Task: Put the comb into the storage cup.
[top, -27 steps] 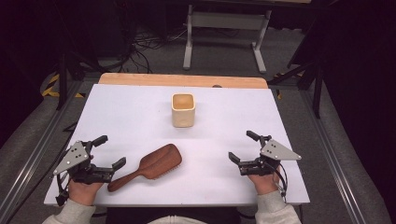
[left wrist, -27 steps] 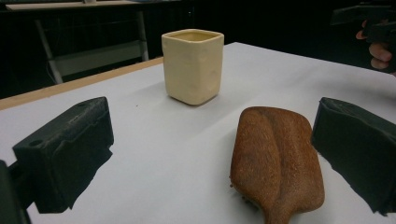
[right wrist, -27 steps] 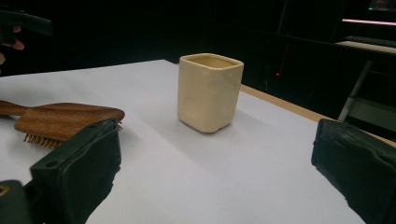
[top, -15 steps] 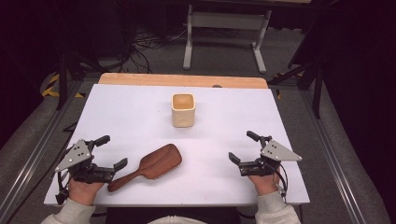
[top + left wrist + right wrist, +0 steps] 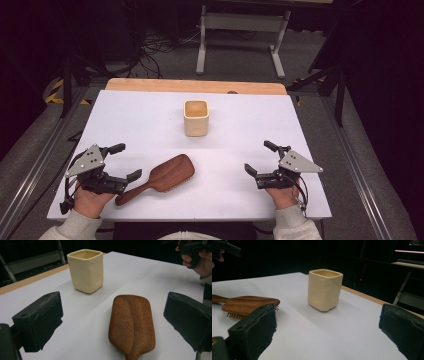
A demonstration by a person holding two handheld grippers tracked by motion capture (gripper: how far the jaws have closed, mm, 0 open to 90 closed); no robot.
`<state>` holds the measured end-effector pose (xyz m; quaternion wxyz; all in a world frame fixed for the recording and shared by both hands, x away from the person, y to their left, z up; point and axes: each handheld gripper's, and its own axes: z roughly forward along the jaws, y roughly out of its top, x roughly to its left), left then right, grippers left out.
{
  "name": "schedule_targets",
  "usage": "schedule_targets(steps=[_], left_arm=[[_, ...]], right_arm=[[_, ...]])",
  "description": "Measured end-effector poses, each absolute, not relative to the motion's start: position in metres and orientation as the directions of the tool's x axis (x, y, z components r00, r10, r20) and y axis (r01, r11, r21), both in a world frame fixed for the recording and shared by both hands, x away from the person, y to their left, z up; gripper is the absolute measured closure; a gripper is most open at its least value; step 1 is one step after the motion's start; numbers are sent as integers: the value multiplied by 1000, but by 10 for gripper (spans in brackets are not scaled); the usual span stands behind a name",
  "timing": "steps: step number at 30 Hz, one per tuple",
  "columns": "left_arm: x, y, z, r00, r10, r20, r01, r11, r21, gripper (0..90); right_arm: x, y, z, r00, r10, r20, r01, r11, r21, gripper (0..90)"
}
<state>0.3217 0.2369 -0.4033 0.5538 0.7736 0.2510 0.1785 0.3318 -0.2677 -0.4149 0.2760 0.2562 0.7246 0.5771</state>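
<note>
Hairbrush (image 5: 161, 178) lies bristles-down right by the wide-open left tongs (image 5: 126, 161). I'd pinch its handle low. Right tongs (image 5: 259, 158) are wide too, holding nothing.

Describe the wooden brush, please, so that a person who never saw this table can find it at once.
Start at the white table and look at its near edge, towards the left tongs. There the wooden brush lies flat with its bristles down, its handle pointing to the left hand. Unlike the pale, upright square cup farther back, it is dark reddish-brown, low and paddle-shaped.
</note>
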Motion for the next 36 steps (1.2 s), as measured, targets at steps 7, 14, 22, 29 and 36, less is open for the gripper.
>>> schedule_targets(steps=[7, 14, 22, 29, 36], left_arm=[[328, 227, -400, 849, 528, -16, 208, -307, 929, 39], [334, 220, -394, 876, 482, -15, 228, -386, 894, 49], [338, 213, -388, 890, 455, -21, 256, -462, 849, 52], [342, 207, -389, 897, 439, -43, 302, -540, 785, 61], [346, 201, -391, 903, 427, -53, 332, -614, 717, 65]], right_arm=[[333, -267, -416, -721, 686, -97, 61, 202, 977, 20], [334, -266, -417, -728, 679, -97, 62, 206, 977, 20], [334, -265, -418, -733, 673, -99, 69, 219, 973, 22], [333, -264, -418, -736, 670, -97, 69, 216, 974, 22], [333, -263, -418, -739, 666, -104, 66, 224, 972, 22]])
